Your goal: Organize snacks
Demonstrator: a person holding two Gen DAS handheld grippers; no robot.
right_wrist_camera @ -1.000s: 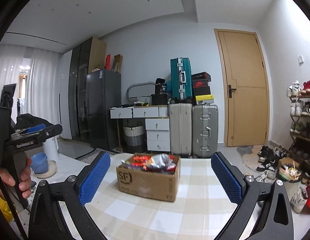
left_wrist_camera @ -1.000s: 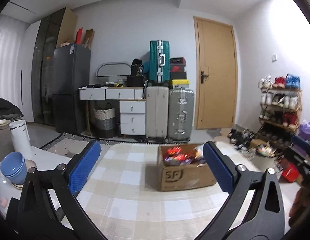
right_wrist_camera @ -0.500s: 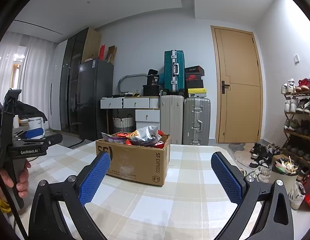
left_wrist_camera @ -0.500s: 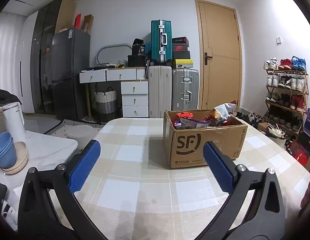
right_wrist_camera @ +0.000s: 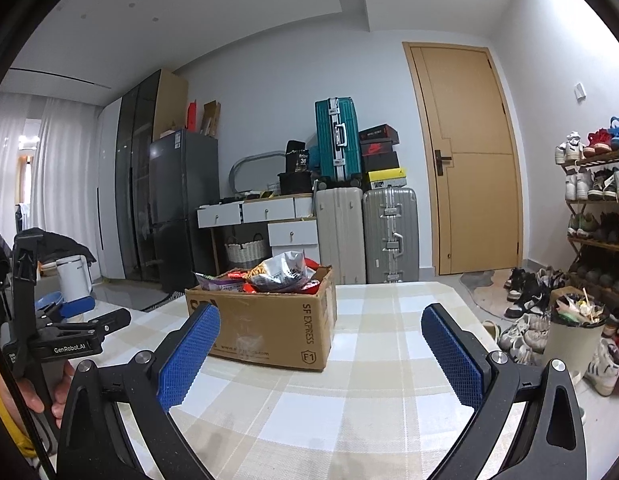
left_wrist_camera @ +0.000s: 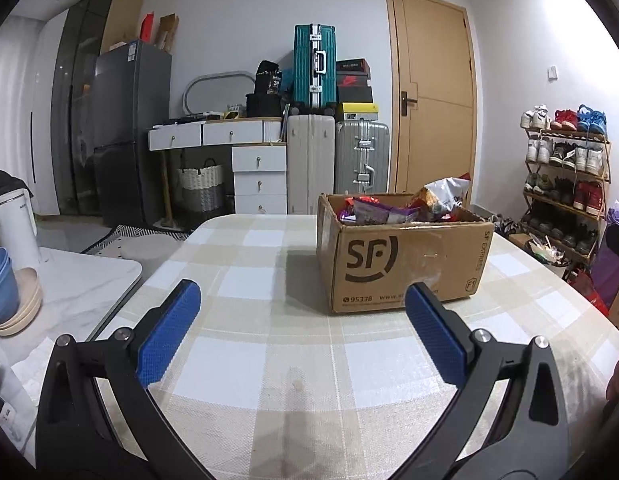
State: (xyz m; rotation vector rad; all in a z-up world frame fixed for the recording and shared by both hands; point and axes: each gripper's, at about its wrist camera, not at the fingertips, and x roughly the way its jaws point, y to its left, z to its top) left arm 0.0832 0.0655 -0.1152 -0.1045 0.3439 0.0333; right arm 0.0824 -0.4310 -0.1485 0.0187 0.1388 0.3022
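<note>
Left gripper (left_wrist_camera: pixel 301 316) low over the checked tablecloth (left_wrist_camera: pixel 245 364), jaws spread wide, nothing between the blue pads. Right gripper (right_wrist_camera: pixel 321 340) likewise wide apart and empty, a hand (right_wrist_camera: pixel 33 392) on the other tool's handle visible at its left edge. Just ahead of both: one cardboard box (left_wrist_camera: pixel 401 264) on the table, well toward the far side, heaped with snack bags (left_wrist_camera: pixel 401 206); exact count unclear, several at least, one silver bag (right_wrist_camera: pixel 285 270) riding highest. Risks, as I judge them: crinkly bags piled above the rim could slide out when one is pulled; a light box may skid on the cloth if nudged. Beyond: three suitcases (left_wrist_camera: pixel 313 68), one door (left_wrist_camera: pixel 429 88), one shoe rack (left_wrist_camera: pixel 565 184).
</note>
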